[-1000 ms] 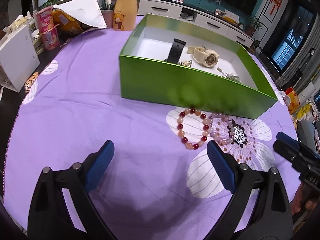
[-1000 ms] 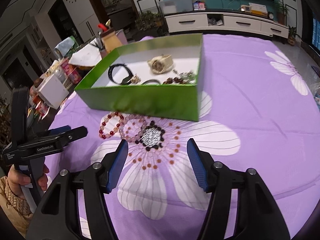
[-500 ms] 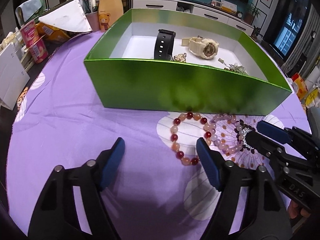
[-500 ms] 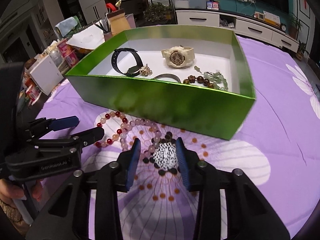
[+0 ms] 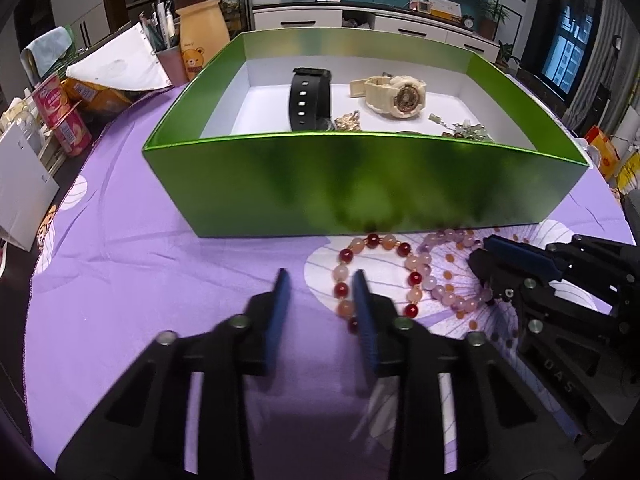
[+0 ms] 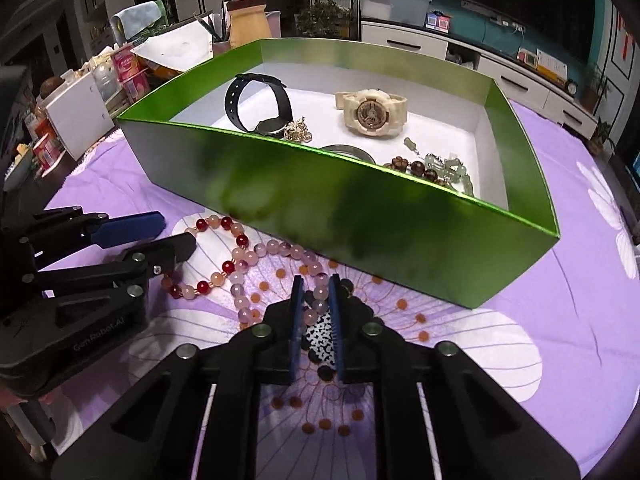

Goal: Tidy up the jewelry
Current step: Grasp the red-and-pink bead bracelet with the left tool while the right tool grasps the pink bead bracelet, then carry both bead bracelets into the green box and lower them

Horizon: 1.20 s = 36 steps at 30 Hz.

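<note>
A red and peach bead bracelet (image 5: 376, 276) and a pale pink bead bracelet (image 6: 276, 276) lie on the purple cloth in front of a green box (image 5: 360, 184). My left gripper (image 5: 320, 276) is partly closed, its jaws astride the red bracelet's left side, not clamped. My right gripper (image 6: 316, 284) is nearly shut, with the pink bracelet's beads between its jaws. The box holds a black watch (image 5: 310, 98), a cream watch (image 5: 394, 94) and other jewelry.
The green box wall (image 6: 360, 216) stands just beyond both grippers. Cups, a white box (image 5: 20, 184) and a bear bottle (image 5: 200, 40) crowd the table's far left. The two grippers are close together; the right one shows in the left wrist view (image 5: 500, 256).
Both grippers moved forward and down to the bracelets. Both have narrowed, the right almost fully around the pink beads, the left around the red bracelet's edge.
</note>
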Each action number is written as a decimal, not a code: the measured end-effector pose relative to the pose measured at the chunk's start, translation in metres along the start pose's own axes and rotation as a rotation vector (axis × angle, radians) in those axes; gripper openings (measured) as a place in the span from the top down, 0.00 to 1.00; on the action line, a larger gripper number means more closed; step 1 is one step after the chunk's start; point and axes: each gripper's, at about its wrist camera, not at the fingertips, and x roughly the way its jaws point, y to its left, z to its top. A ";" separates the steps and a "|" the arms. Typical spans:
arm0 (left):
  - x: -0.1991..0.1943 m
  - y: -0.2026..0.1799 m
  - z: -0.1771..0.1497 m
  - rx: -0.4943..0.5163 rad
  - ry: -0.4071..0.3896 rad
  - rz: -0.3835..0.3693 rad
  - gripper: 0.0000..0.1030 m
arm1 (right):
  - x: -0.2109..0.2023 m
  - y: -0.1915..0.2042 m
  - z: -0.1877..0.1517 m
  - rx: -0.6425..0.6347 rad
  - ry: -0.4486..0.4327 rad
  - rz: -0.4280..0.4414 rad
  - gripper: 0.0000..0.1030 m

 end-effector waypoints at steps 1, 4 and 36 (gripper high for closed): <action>0.000 -0.001 0.000 0.005 -0.004 -0.004 0.80 | 0.000 0.000 0.000 -0.002 -0.003 -0.002 0.91; -0.001 -0.005 -0.002 0.015 -0.009 -0.014 0.91 | 0.000 0.000 0.000 0.004 -0.008 0.000 0.93; -0.082 -0.007 0.015 -0.008 -0.141 -0.105 0.93 | -0.118 -0.037 0.004 0.060 -0.245 -0.040 0.93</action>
